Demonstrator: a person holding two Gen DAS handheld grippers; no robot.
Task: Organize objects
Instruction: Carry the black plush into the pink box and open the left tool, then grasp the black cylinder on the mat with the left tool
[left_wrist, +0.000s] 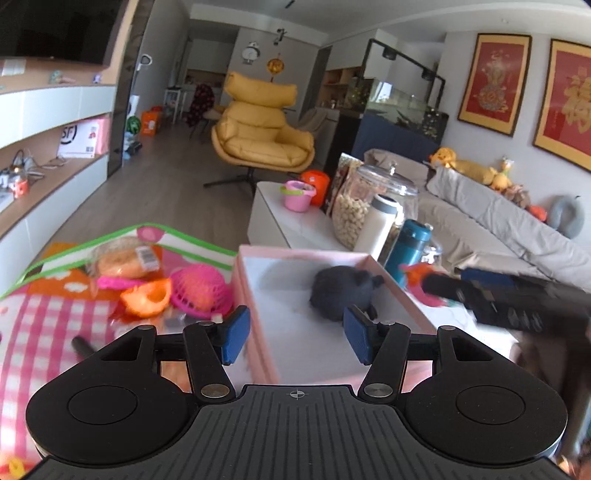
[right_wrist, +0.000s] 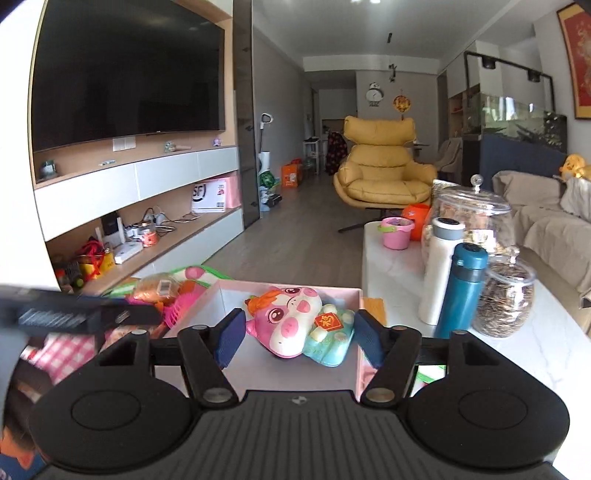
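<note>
Pointing a little downward, the left tool (left_wrist: 295, 334) hangs wide open with nothing in it, over the pink box (left_wrist: 258, 258). A dark fuzzy toy (left_wrist: 340, 293) lies in the box at 12 o'clock. The right tool (right_wrist: 295, 338) is wide open too, its pads not touching the pig toy (right_wrist: 295, 319) lying between them in the box. At 10 o'clock, pink and orange toys (left_wrist: 173, 291) sit on a checked mat (left_wrist: 48, 332). Farther on, the white surface (right_wrist: 391, 266) holds a teal bottle (right_wrist: 463, 288) and jars. A yellow chair (right_wrist: 380, 166) stands far back.

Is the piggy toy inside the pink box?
Yes, the piggy toy lies on the floor of the pink box, inside its walls.
</note>
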